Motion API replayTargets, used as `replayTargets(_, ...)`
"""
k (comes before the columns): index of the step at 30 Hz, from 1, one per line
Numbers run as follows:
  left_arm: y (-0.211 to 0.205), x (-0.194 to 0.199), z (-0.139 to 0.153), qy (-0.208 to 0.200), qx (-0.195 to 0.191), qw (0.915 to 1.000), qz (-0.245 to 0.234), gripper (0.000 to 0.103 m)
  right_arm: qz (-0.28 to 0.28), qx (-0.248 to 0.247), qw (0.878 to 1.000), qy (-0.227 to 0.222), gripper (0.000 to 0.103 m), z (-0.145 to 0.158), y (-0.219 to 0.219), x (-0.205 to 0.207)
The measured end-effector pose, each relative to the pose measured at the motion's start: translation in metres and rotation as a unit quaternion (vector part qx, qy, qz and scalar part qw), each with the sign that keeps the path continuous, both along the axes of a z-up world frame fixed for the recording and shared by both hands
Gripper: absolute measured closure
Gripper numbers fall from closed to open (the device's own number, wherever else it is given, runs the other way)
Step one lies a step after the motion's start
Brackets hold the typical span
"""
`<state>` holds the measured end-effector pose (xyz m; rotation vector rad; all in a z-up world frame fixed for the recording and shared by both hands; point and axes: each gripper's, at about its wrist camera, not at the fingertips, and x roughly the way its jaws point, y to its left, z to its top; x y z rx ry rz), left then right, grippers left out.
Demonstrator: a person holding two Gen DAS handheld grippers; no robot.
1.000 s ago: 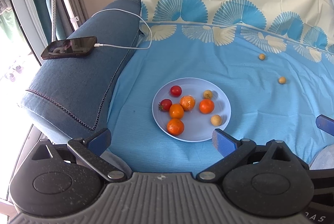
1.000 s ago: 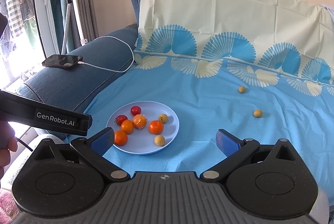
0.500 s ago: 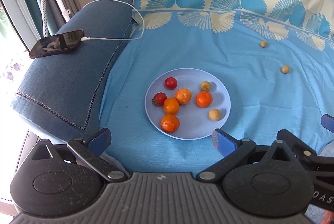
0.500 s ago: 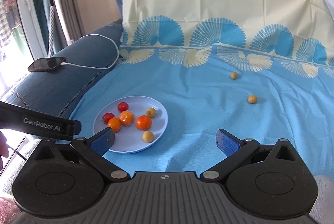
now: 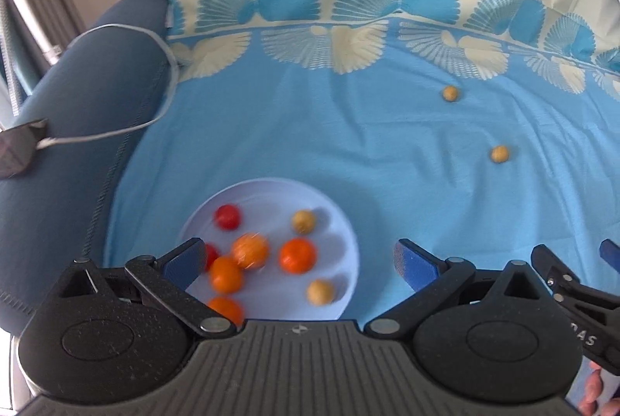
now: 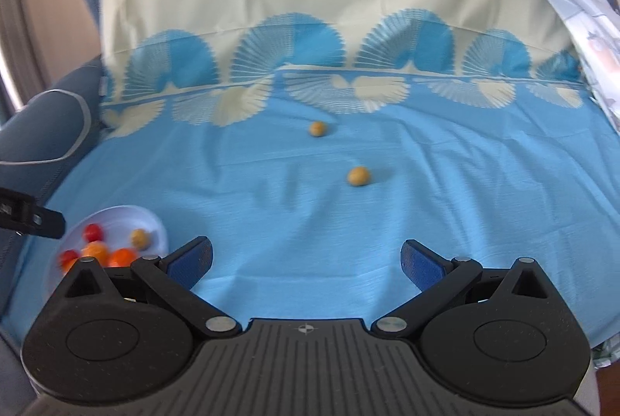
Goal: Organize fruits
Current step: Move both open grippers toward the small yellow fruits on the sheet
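A pale blue plate (image 5: 341, 222) lies on the blue sheet and holds several small oranges, red tomatoes and yellowish fruits. It also shows at the left edge of the right wrist view (image 6: 151, 218). Two yellowish fruits lie loose on the sheet: the nearer one (image 6: 358, 176) and the farther one (image 6: 317, 128); in the left wrist view they sit at the right, nearer (image 5: 499, 154) and farther (image 5: 450, 93). My left gripper (image 5: 300, 263) is open and empty over the plate's near side. My right gripper (image 6: 306, 259) is open and empty, short of the nearer loose fruit.
A blue sofa arm (image 5: 77, 145) at the left carries a phone (image 5: 17, 150) on a white cable (image 5: 116, 133). The patterned sheet rises up the sofa back (image 6: 310, 1). The right gripper's body (image 5: 573, 288) shows at the left wrist view's right edge.
Both grippers have moved forward and lower toward the sheet. The right one has swung right, so the loose fruits sit ahead of it and the plate has slid to its left edge.
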<state>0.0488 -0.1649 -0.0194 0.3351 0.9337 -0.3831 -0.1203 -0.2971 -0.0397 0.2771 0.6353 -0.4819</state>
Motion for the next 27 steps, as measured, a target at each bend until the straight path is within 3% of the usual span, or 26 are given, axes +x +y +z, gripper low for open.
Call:
replayTargets(8,-0.113,0.074,-0.036,-0.019,-0.013,0.9980,-0.059,0.000,-0.052,-0.024,0.998,0.022,0.001,-0.047,-0.088,0.054)
replayTargets(16,-0.225,0.147,-0.107,0.017,-0.015,0.9909,-0.133,0.000,0.008,-0.047,0.999,0.024,0.001,-0.102,-0.142,0.131)
replayTargets(19,-0.259,0.158,-0.127,0.020,-0.015,0.9852,-0.170,0.000,0.022,-0.063,0.997,0.048,0.001,-0.126,-0.155,0.148)
replayTargets(22,-0.287,0.163,-0.144,0.002,-0.001,0.9791,-0.203,0.000,0.023,-0.032,0.999,0.014,0.001,-0.133,-0.166,0.141)
replayTargets(25,-0.300,0.171,-0.157,0.013,0.004,0.9795,-0.201,0.000,0.024,-0.044,0.999,0.020,0.001,-0.134,-0.163,0.144)
replayTargets(27,-0.298,0.172,-0.160,0.020,-0.013,0.9808,-0.193,0.000,0.024,-0.043,0.999,0.020,0.001,-0.134,-0.163,0.144)
